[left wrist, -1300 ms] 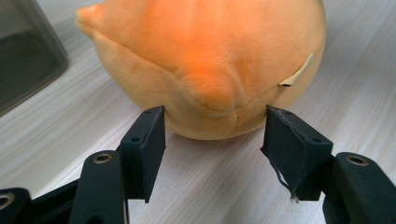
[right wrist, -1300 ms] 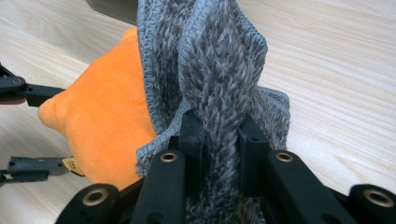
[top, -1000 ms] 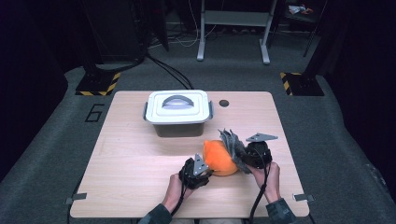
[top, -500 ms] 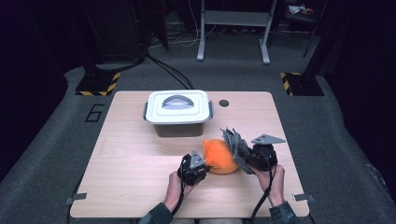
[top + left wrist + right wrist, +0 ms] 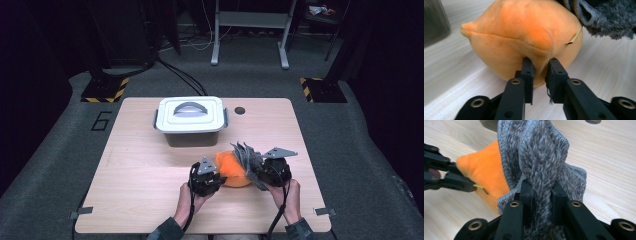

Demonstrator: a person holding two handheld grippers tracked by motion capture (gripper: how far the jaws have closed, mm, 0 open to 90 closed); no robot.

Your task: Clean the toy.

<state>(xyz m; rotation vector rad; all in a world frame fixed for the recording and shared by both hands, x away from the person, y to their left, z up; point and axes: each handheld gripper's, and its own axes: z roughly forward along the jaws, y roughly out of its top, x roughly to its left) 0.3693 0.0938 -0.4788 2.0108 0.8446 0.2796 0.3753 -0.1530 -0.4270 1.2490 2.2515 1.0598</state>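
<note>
The orange plush [image 5: 233, 170] is a rounded, soft, stitched body with a pointed corner, resting on the table [image 5: 140, 165] just in front of the lidded box [image 5: 190, 120]. The grey knit cloth [image 5: 246, 156] stands bunched in upright folds, touching the plush on the side away from the box's handle.

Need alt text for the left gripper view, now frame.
Two black jaws of the left gripper rise from the bottom edge and pinch a fold of an orange plush toy that lies on a pale wooden table. A grey fuzzy cloth overlaps the toy at the top right, and a dark container side shows at the top left.
</note>
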